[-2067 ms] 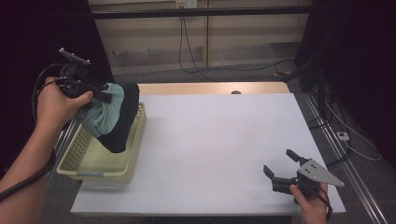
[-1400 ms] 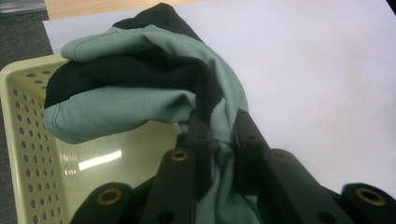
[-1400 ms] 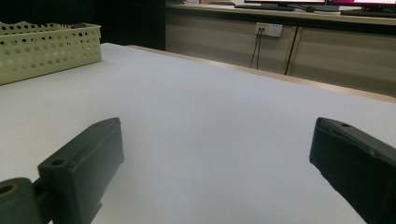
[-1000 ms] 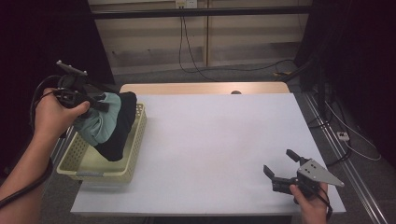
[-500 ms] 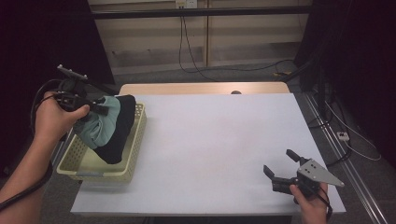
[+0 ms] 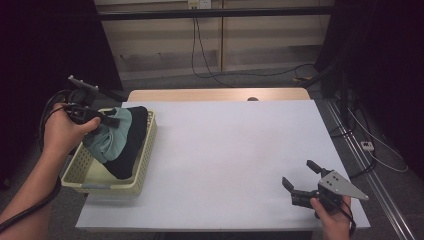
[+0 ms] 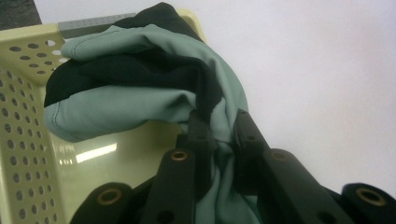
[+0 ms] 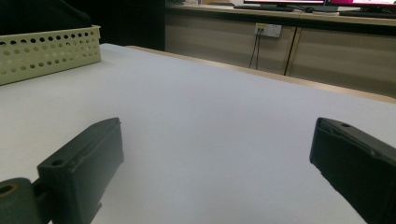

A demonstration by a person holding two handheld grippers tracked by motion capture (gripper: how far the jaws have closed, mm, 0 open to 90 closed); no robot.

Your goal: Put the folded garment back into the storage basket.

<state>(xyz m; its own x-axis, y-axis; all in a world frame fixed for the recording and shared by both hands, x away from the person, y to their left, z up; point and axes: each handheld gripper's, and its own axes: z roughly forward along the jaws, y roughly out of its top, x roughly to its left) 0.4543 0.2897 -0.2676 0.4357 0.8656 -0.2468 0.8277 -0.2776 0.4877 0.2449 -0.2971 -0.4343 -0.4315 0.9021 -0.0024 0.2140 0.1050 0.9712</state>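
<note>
Cloth [image 6: 116,140]: a bunched garment, pale green and black, hanging from the left gripper over the basket, its lower end down inside it. In the left gripper view the green folds [image 7: 135,79] drape above the basket floor with black layers between them.
Left gripper [image 6: 107,121]: held up at the left side of the table, above the basket; jaws pinched tight on a fold of the cloth. In its own view [image 7: 219,140] the two black jaws squeeze a twist of green fabric between them.
Left hand [image 6: 62,131]: wrapped round the gripper body, forearm coming in from the lower left, cable looping behind it.
Basket [image 6: 107,186]: pale yellow, perforated walls, sitting at the table's left edge; in the right gripper view [image 8: 49,53] its side wall shows far off at the left.
Right gripper [image 6: 301,181]: low over the table near the front right corner, well apart from the basket; jaws spread wide with nothing between them. In its own view [image 8: 215,163] bare white table lies between the two jaws.
Right hand [image 6: 334,215]: gripping from below the grey plate.
Table [image 6: 235,145]: white top.
</note>
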